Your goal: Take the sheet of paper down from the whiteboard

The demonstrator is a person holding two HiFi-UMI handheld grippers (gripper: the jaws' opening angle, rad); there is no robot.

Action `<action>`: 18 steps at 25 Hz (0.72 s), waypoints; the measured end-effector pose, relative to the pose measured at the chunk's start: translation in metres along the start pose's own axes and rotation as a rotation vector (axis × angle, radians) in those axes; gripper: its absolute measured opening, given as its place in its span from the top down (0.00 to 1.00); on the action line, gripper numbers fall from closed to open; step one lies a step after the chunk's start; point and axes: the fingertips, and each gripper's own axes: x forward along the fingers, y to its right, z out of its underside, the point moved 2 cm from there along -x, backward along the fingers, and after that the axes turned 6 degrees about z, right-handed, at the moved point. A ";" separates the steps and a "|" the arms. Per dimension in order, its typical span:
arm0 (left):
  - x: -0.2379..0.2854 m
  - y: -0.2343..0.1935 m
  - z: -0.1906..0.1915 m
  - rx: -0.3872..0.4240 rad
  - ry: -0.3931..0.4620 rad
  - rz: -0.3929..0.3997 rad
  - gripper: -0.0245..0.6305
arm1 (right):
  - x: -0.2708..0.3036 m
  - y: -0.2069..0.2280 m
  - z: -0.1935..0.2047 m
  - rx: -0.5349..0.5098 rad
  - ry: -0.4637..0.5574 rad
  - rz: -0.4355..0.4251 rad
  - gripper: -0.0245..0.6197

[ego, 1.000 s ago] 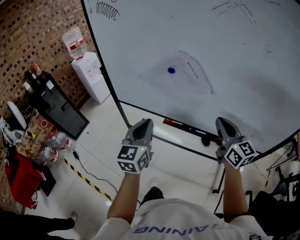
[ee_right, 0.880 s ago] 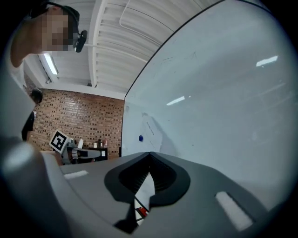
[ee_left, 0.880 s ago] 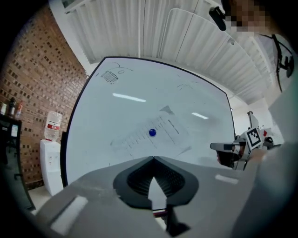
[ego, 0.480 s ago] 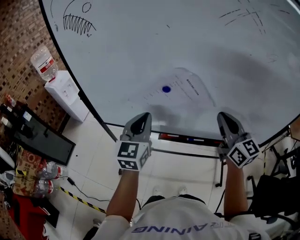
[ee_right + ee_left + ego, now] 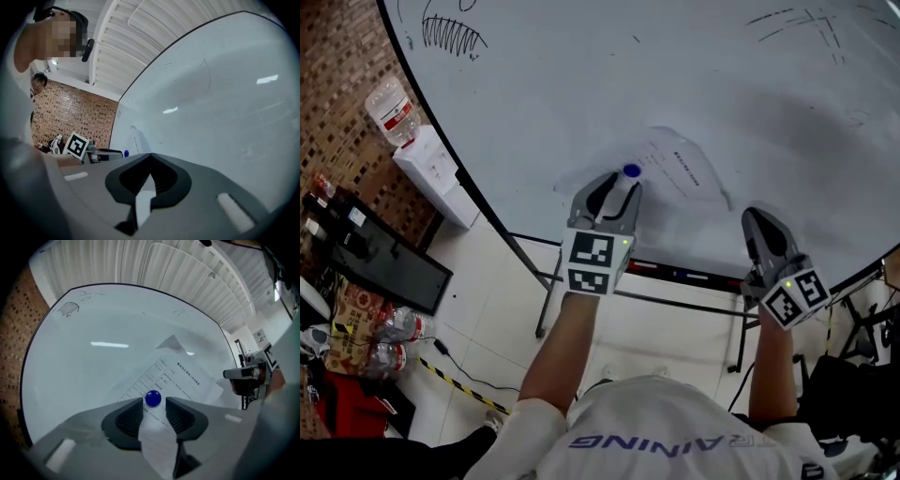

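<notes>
A printed sheet of paper (image 5: 680,167) hangs on the whiteboard (image 5: 581,84), pinned by a round blue magnet (image 5: 630,171). My left gripper (image 5: 617,192) reaches up to the board. Its jaws are opening, and the magnet (image 5: 153,398) sits between the two fingertips with a small gap on each side. In the left gripper view the paper (image 5: 180,376) spreads up and to the right behind the magnet. My right gripper (image 5: 757,225) is shut and empty. It hangs lower at the right, in front of the board and off the paper's right edge; in its own view it (image 5: 150,157) faces bare whiteboard.
A water dispenser (image 5: 433,164) with a bottle on top stands left of the board. A black table (image 5: 380,267) and packed water bottles (image 5: 389,328) lie further left. Markers rest on the board's tray (image 5: 675,274). Yellow-black tape (image 5: 464,382) crosses the floor.
The left gripper has risen and moved forward to the blue magnet, and its jaws have gone from shut to open. The right gripper has lifted slightly and stays shut.
</notes>
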 end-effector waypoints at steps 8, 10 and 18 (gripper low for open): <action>0.013 -0.003 -0.001 -0.002 -0.047 -0.085 0.71 | 0.007 0.008 0.013 0.046 -0.009 -0.031 0.95; 0.016 -0.001 -0.001 -0.005 -0.051 -0.089 0.71 | 0.007 0.008 0.015 0.050 -0.013 -0.039 0.95; 0.015 -0.003 0.000 -0.054 -0.038 -0.119 0.76 | 0.009 0.002 0.013 0.035 -0.006 -0.079 0.95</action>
